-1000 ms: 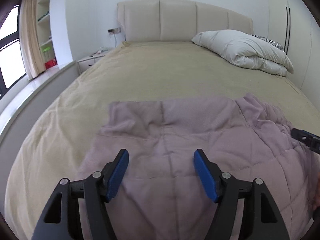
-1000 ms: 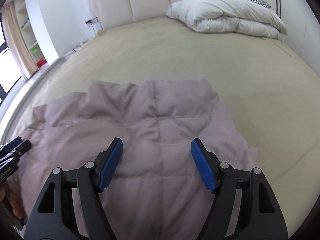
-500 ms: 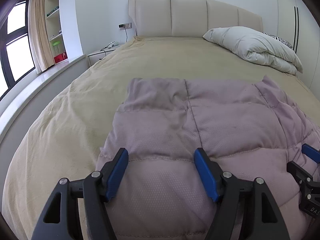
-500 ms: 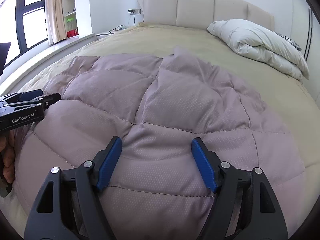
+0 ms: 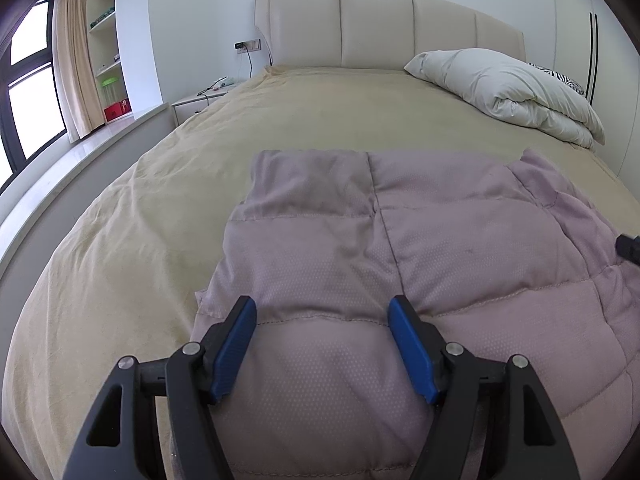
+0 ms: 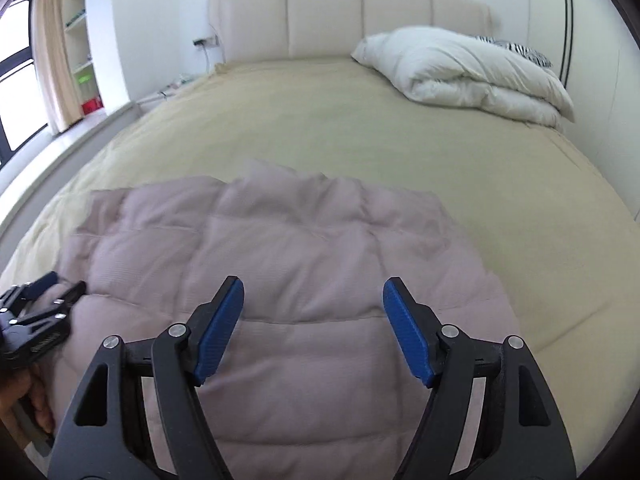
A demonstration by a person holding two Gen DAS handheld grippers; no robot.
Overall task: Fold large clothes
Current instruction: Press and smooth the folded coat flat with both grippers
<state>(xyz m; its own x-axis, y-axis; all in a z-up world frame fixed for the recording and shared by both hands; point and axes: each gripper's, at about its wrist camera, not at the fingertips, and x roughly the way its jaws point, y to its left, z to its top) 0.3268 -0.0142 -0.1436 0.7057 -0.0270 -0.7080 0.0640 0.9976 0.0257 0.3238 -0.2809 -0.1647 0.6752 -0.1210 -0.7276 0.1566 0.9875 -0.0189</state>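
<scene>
Left wrist view shows you the quilted mauve garment (image 5: 400,264) lying spread on the near part of the tan bed (image 5: 312,128), its stitched panels puffed and its far right corner rumpled. Your left gripper (image 5: 322,320) hangs over its near left part, jaws wide apart, holding nothing. Your right gripper (image 6: 313,300) is likewise spread and empty above the garment's right half, with the white duvet (image 6: 460,72) bundled by the headboard (image 6: 352,20).

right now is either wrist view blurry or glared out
Left wrist view: sharp, quilted garment stitching crisp, window blown out at the left edge. Right wrist view: garment's far edge motion-smeared, gripper sharp. Both bend the bed with fisheye distortion.
</scene>
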